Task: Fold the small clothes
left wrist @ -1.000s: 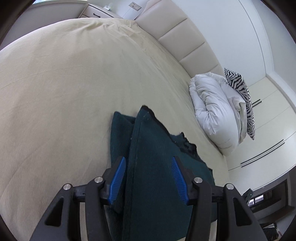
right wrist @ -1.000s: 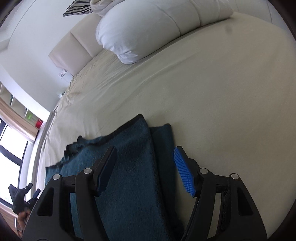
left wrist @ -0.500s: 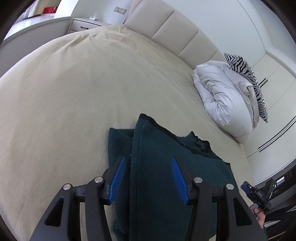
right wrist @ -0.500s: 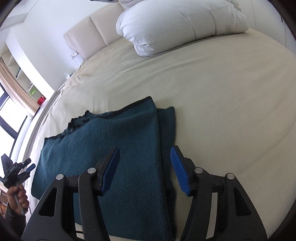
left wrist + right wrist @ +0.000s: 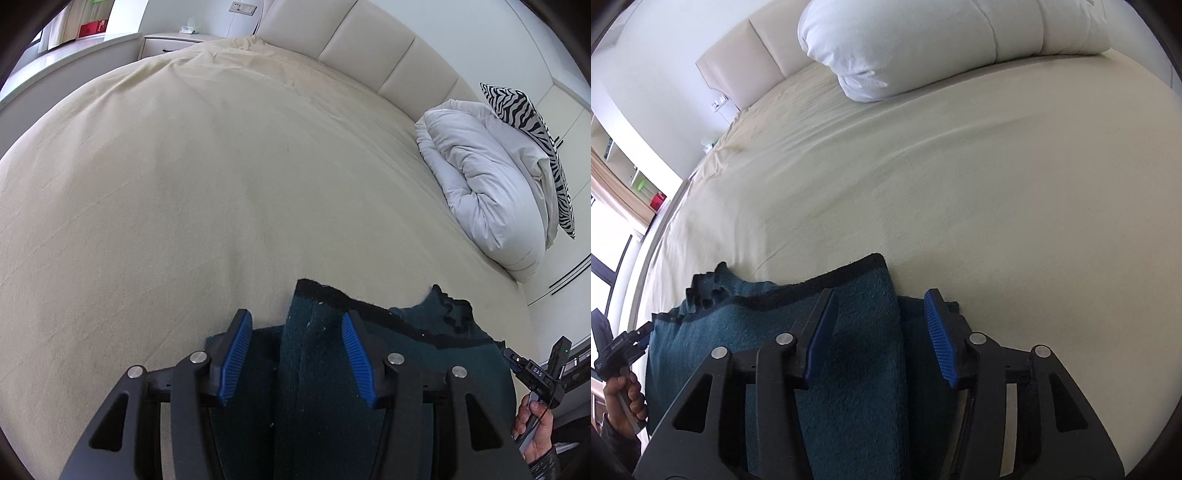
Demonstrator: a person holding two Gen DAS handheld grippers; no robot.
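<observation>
A dark teal knitted garment lies folded on the cream bed sheet, with a black-edged flap laid over its ends. My left gripper hovers over the garment's left end, jaws apart, and a raised ridge of the fold runs between the blue pads. My right gripper is over the right end of the same garment. Its jaws are closing, with the folded edge between the pads, which do not press on it.
A white rolled duvet and a zebra-print pillow lie at the headboard. A nightstand stands at the bed's far corner. A hand holds the other gripper at the right edge of the left wrist view.
Both grippers have drawn back toward the near side of the garment, which now sits lower in both views. The right jaws have narrowed. The left jaws keep the same gap.
</observation>
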